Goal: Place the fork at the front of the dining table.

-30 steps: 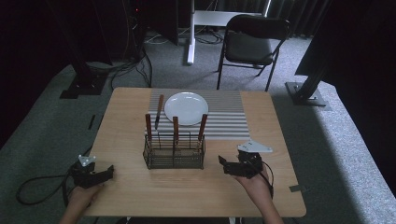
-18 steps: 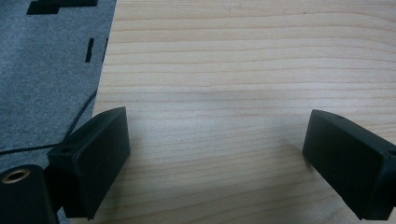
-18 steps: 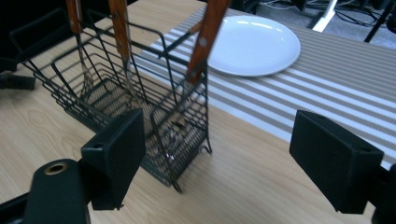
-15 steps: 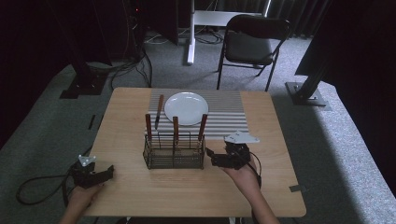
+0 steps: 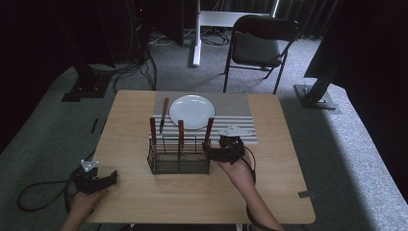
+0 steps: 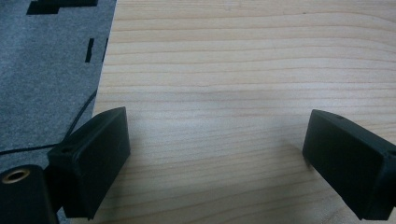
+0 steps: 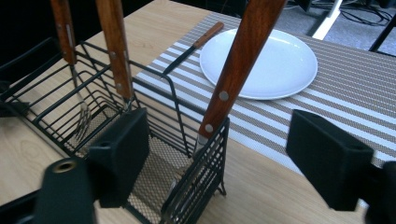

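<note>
My right gripper [image 7: 219,154], jaws wide but just closing, framed the nearest wooden handle [image 7: 238,60] in the caddy [image 5: 179,159]; I needed to centre before squeezing.

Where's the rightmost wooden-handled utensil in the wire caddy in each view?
High view: rightmost utensil leans at the caddy's right end, beside the right gripper.
Right gripper view: centre, rising between the open jaws.
Left gripper view: bare table.
Shared landmark: white plate.
</note>
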